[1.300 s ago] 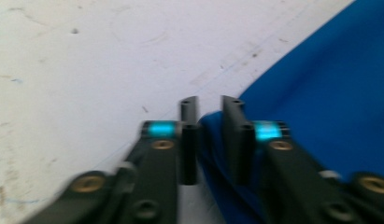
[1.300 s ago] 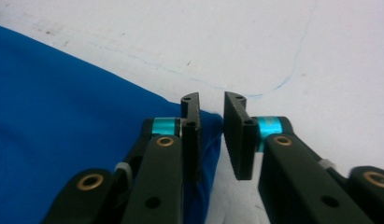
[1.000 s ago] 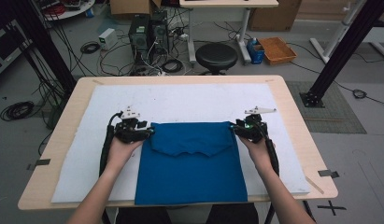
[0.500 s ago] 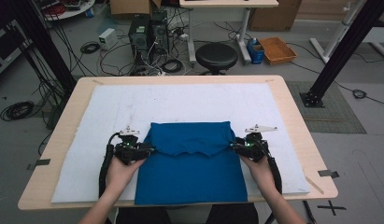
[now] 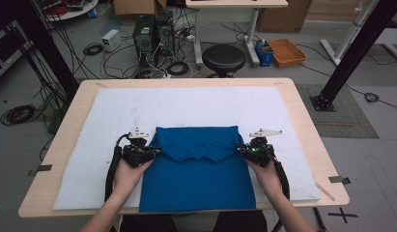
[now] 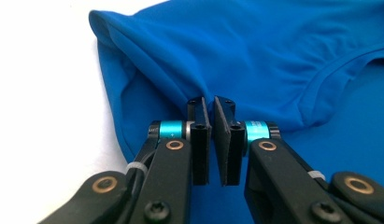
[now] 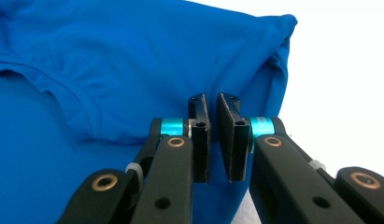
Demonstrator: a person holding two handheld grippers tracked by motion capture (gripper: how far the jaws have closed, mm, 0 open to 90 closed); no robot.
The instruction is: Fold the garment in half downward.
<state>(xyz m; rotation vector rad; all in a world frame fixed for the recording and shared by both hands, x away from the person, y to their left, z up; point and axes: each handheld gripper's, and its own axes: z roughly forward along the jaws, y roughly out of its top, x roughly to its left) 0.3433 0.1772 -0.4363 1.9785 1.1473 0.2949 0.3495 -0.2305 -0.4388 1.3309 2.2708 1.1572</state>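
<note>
A white mat [image 5: 196, 104] covers most of the wooden table [image 5: 302, 121], leaving a bare margin along every edge. Strips of dark tape [image 5: 340, 179] sit at the table's right and left edges near the front corners. On the floor beyond the far edge: a black round stool [image 5: 223, 58], two dark computer towers [image 5: 151, 36] amid tangled cables, a small white box [image 5: 110, 38], and an orange tray [image 5: 286, 51] beside a blue container [image 5: 264, 51]. A coiled cable [image 5: 16, 114] lies left of the table. A black frame post [image 5: 353, 50] slants down to a foot right of the far right corner
</note>
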